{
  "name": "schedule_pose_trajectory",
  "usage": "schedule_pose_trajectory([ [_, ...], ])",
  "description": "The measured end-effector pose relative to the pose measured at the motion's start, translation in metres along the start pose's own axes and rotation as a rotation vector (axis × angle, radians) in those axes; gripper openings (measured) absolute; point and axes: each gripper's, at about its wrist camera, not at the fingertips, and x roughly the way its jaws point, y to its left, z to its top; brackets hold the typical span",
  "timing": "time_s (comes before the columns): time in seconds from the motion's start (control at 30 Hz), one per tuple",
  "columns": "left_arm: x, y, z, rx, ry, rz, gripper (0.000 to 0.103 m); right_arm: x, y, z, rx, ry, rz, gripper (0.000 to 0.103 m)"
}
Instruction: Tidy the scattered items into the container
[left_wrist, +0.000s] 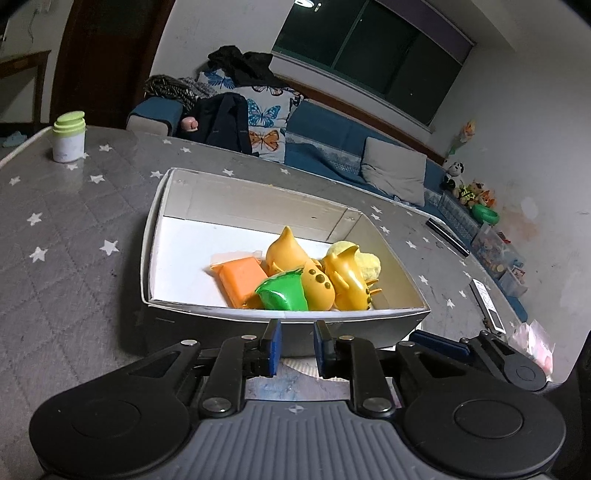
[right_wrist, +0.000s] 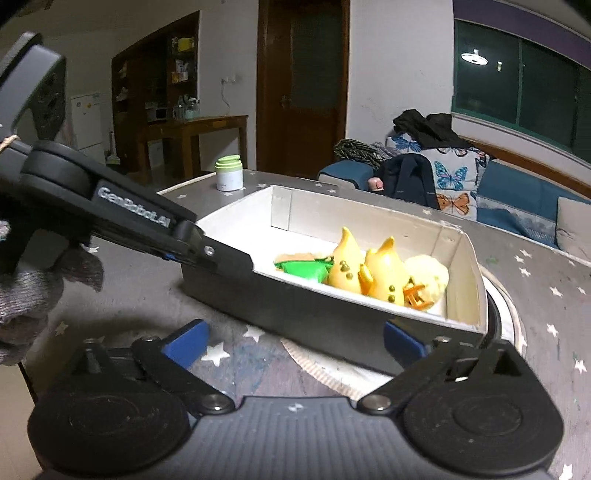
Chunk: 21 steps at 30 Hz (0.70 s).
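A cardboard box (left_wrist: 255, 201), white inside and grey outside, stands on the star-patterned grey table (left_wrist: 66, 258). In it lie an orange block (left_wrist: 242, 282), a green packet (left_wrist: 284, 293), two yellow drop-shaped toys (left_wrist: 317, 280) and a pale yellow fuzzy ball (left_wrist: 369, 264). My left gripper (left_wrist: 297, 345) sits just short of the box's near wall, open by a narrow gap with nothing between its blue pads. From the right wrist view it reaches the box's left corner (right_wrist: 216, 254). My right gripper (right_wrist: 293, 343) is wide open and empty before the box's long side (right_wrist: 314, 317).
A white jar with a green lid (left_wrist: 68, 138) stands at the table's far left. A white remote (left_wrist: 487, 302), a black bar (left_wrist: 447, 236) and a pink bag (left_wrist: 539, 347) lie right of the box. A round flat disc (right_wrist: 332, 365) shows under the box. A grey-gloved hand (right_wrist: 22, 295) holds the left gripper.
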Motion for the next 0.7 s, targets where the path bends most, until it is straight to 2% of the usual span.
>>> schedule_pose_trajectory([
  [0.7, 0.000, -0.007, -0.024, 0.069, 0.013, 0.141, 0.021, -0.003, -0.011, -0.013, 0.137, -0.003, -0.050, 0.103],
])
